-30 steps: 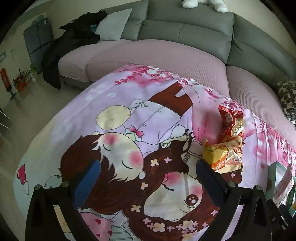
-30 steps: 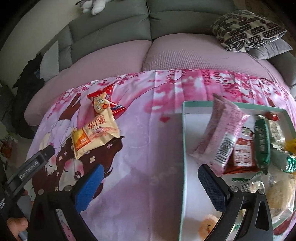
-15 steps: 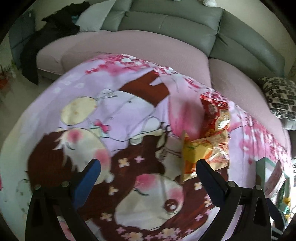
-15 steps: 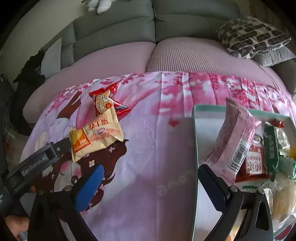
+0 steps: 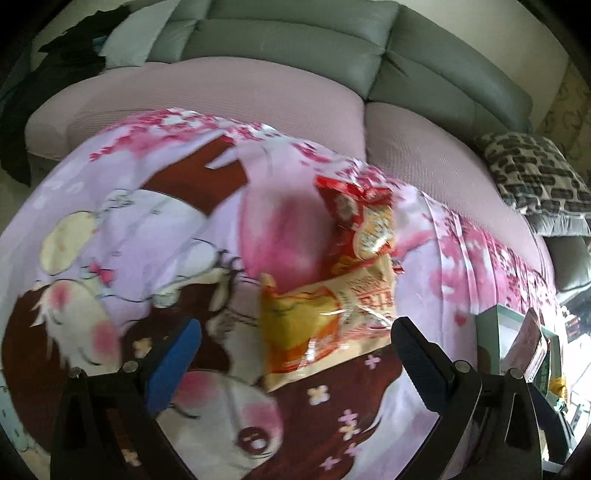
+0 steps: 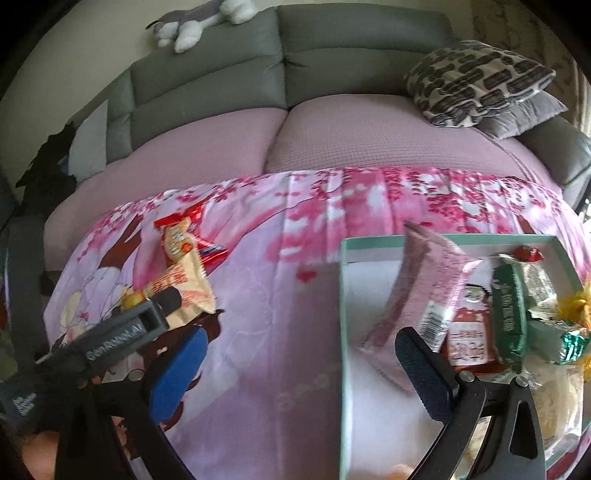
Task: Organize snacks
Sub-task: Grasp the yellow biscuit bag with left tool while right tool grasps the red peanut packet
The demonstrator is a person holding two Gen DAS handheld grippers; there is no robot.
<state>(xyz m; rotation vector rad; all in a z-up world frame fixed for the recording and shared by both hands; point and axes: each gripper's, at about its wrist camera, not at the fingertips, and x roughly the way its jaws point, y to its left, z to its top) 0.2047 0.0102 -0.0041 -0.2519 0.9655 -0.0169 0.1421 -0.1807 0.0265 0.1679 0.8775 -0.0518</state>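
The left gripper (image 5: 295,347) has its jaws spread wide and empty, with the near end of a yellow snack bag (image 5: 325,325) lying between the fingertips on the cartoon cloth (image 5: 147,229). The bag bears red characters, but the left view is blurred and they cannot be read. Just past the yellow bag, touching its far end, lies a red snack bag (image 5: 354,218).

The right gripper (image 6: 301,350) is also wide open and holds nothing; its right finger sits over the near part of the tray (image 6: 341,295). The tray stands on the cloth well to the right of the yellow bag. Inside it a pink packet (image 6: 417,288) with a barcode leans tilted against a red-and-white packet (image 6: 469,336), with a dark green packet (image 6: 509,306) carrying pale lettering beside that, possibly Latin letters, too soft to make out. To the left of the tray the left gripper's body shows white writing, seemingly "GenRobot.AI". Beyond the cloth is a sofa (image 6: 332,62) with a patterned cushion (image 6: 476,81) and a plush toy (image 6: 199,22) on its back.
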